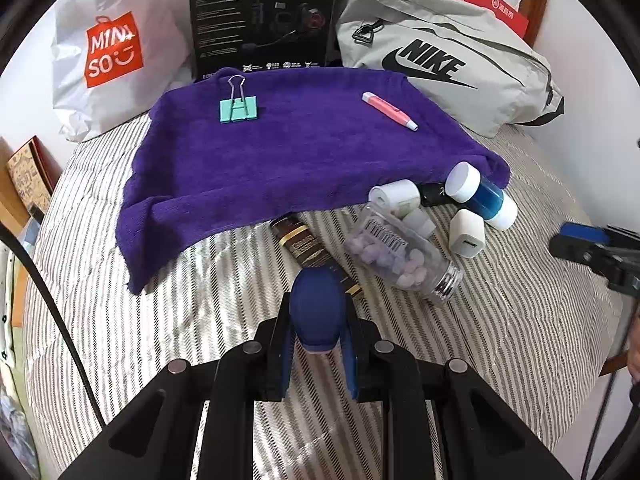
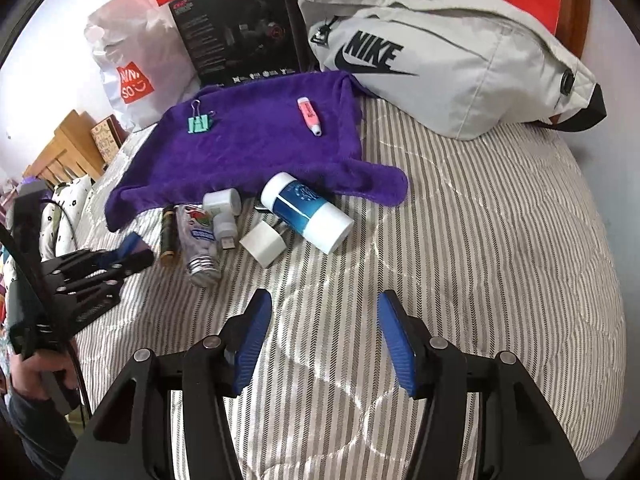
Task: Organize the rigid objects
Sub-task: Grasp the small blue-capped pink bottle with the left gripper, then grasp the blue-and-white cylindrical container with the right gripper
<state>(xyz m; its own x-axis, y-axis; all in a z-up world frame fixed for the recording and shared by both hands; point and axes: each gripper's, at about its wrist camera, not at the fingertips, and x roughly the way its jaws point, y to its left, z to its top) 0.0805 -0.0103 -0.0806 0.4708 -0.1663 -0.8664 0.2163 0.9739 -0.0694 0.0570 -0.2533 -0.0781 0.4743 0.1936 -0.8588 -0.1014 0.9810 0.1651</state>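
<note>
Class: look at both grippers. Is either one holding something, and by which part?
The left gripper pinches a dark blue rounded object by its near end. The right gripper is open, holding nothing.

A striped bed is carrying a purple towel. Bottles, a white charger and a grey Nike bag are lying on it.

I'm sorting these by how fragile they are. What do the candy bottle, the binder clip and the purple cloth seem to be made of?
Candy bottle: clear glossy plastic, probably; contents show through, the threaded neck looks silvery.
Binder clip: painted mint metal body with bare wire handles.
Purple cloth: soft fuzzy textile, likely microfibre or terry; matte nap, drooping edges.
</note>
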